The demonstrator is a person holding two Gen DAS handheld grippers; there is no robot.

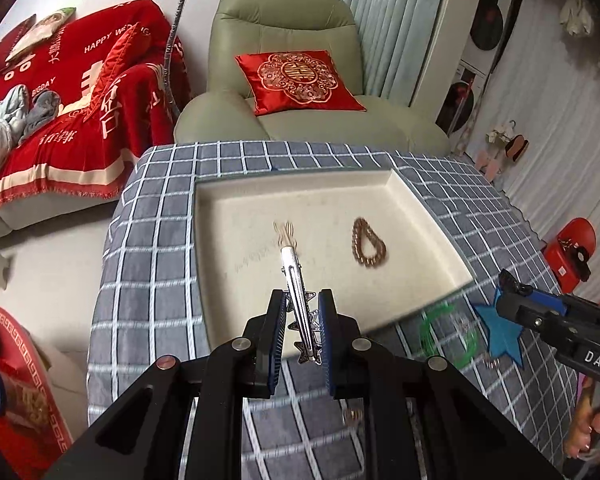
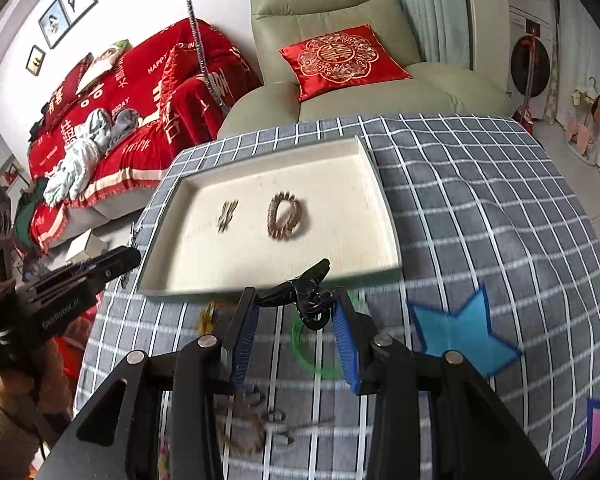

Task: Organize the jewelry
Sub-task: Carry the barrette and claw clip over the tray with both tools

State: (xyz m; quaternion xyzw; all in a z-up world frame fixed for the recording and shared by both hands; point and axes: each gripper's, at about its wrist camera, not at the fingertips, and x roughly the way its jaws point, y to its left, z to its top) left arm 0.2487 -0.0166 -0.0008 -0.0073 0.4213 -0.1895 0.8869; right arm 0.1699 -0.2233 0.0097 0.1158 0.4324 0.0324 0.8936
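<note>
My left gripper (image 1: 302, 322) is shut on a silver star hair clip (image 1: 300, 300) and holds it over the near edge of the cream tray (image 1: 228, 216). In the tray lie a brown bead bracelet (image 1: 368, 244) and a small gold hairpin (image 1: 286, 232). My right gripper (image 2: 294, 316) is shut on a black claw clip (image 2: 304, 294) just in front of the tray (image 2: 180, 204); the bracelet (image 2: 285, 216) and the hairpin (image 2: 227, 214) show there too. A green bangle (image 1: 448, 330) lies on the checked cloth by the tray's near right corner.
A blue star patch (image 2: 460, 330) lies on the grey checked cloth (image 2: 480, 200). More beads and small clips (image 2: 256, 420) lie on the cloth under my right gripper. A green armchair (image 1: 288, 80) stands behind the table, a red-covered sofa (image 1: 60, 100) at left.
</note>
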